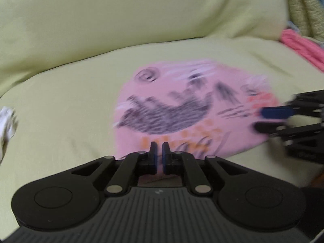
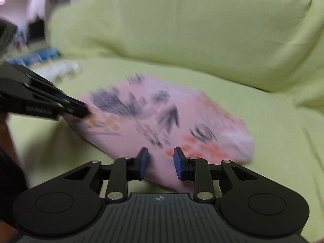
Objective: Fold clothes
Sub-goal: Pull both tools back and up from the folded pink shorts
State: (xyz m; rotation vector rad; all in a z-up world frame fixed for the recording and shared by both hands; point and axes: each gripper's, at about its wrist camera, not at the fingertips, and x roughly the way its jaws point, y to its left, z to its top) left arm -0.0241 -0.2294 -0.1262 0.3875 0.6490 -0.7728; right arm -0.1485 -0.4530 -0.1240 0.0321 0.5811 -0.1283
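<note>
A folded pink shirt (image 1: 182, 109) with a black mountain print and orange lettering lies on the yellow-green sofa seat (image 1: 60, 111). It also shows in the right wrist view (image 2: 162, 121). My left gripper (image 1: 160, 147) hovers at the shirt's near edge, jaws almost closed with a thin gap and nothing between them. It shows at the left of the right wrist view (image 2: 83, 109), over the shirt's edge. My right gripper (image 2: 161, 156) is open above the shirt's near edge. It shows at the right of the left wrist view (image 1: 265, 119). Both views are motion-blurred.
The sofa back cushion (image 2: 182, 30) rises behind the shirt. A pink-red garment (image 1: 303, 48) lies at the right end of the seat. A white crumpled cloth (image 1: 8, 121) lies at the left end; it also shows in the right wrist view (image 2: 62, 68).
</note>
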